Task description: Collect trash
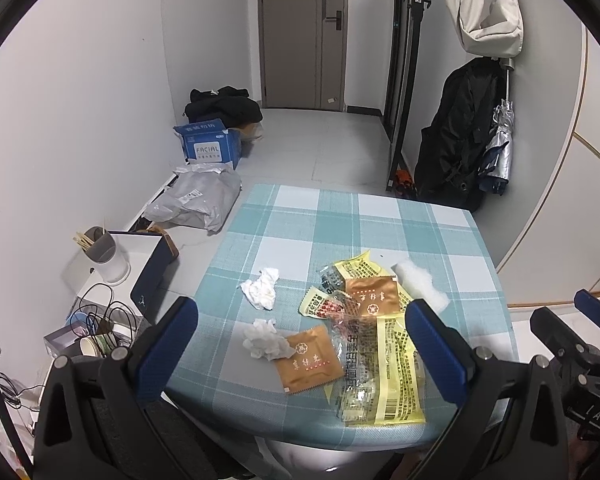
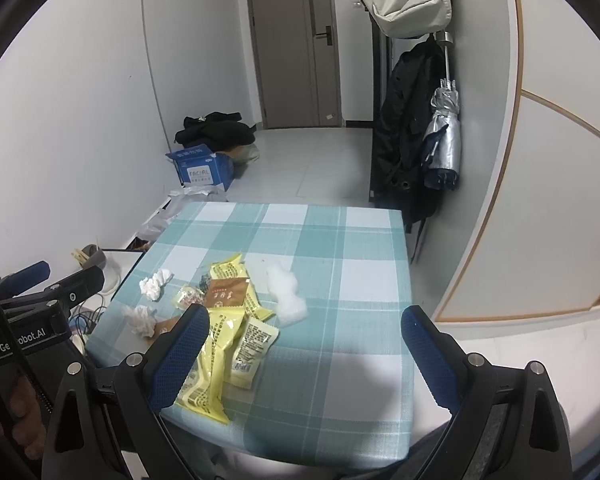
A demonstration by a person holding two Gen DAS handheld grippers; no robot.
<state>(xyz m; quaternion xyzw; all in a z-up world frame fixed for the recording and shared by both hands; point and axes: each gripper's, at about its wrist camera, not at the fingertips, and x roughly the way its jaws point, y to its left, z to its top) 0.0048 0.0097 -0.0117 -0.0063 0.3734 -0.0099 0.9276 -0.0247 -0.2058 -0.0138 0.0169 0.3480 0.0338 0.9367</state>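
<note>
Trash lies on a teal checked table (image 1: 340, 216) (image 2: 340, 240). Two crumpled white tissues (image 1: 261, 288) (image 1: 266, 339) (image 2: 156, 283) (image 2: 141, 319) sit at the left. Beside them are brown sachets (image 1: 309, 360) (image 1: 370, 295) (image 2: 226, 292), yellow wrappers (image 1: 392, 376) (image 2: 216, 364) and a white foam piece (image 1: 420, 282) (image 2: 286, 294). My left gripper (image 1: 300, 352) hangs open above the near tissue and brown sachet, holding nothing. My right gripper (image 2: 306, 348) is open over the table's near right part, its left finger in front of the yellow wrappers.
On the floor to the left are a blue box (image 1: 210, 144), a grey plastic bag (image 1: 196, 198), a white box with a cup of sticks (image 1: 104, 256) and cables (image 1: 100, 312). A dark coat and umbrella (image 2: 440, 136) hang at the right wall. A door (image 1: 300, 32) is at the back.
</note>
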